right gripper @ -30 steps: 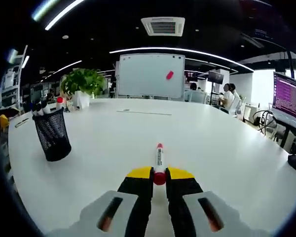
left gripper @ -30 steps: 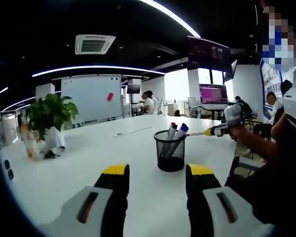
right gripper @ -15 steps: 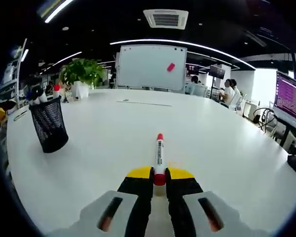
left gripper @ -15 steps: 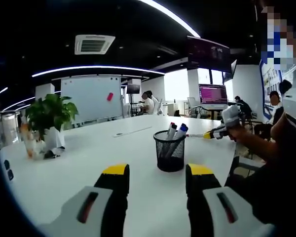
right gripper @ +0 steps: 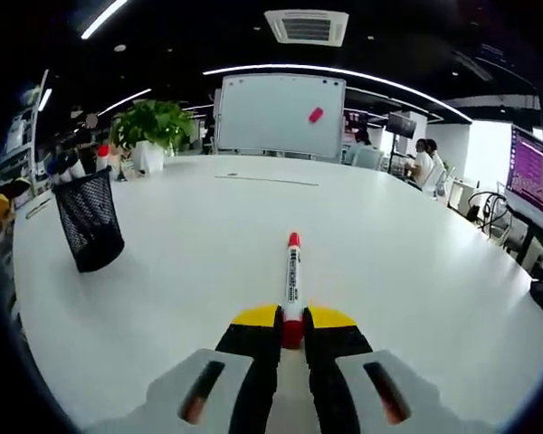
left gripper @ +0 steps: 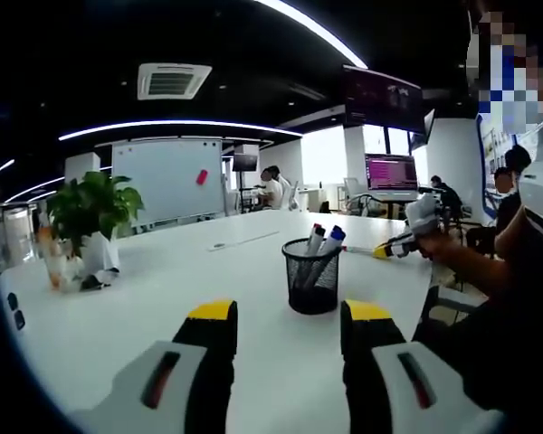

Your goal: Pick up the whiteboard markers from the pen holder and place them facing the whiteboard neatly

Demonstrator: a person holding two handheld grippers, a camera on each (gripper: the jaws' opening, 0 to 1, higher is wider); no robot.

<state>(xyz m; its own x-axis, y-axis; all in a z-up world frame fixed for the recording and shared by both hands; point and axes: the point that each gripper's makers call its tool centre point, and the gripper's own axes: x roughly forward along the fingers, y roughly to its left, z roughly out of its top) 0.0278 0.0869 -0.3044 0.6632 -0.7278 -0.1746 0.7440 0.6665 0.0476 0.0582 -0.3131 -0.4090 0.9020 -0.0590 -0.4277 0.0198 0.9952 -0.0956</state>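
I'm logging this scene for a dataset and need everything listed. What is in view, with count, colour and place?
pen holder: one, black mesh, on the table ahead of the left gripper
markers in holder: at least two, white bodies, upright
red marker: one, white with red caps, pointing toward the whiteboard
whiteboard: one, white, beyond the table
plant: one, green, white pot
table: one, white
left gripper: open
right gripper: shut on red marker

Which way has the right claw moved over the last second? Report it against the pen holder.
Yes. In the left gripper view, the right claw has dropped lower beside the fixed pen holder, toward the table.
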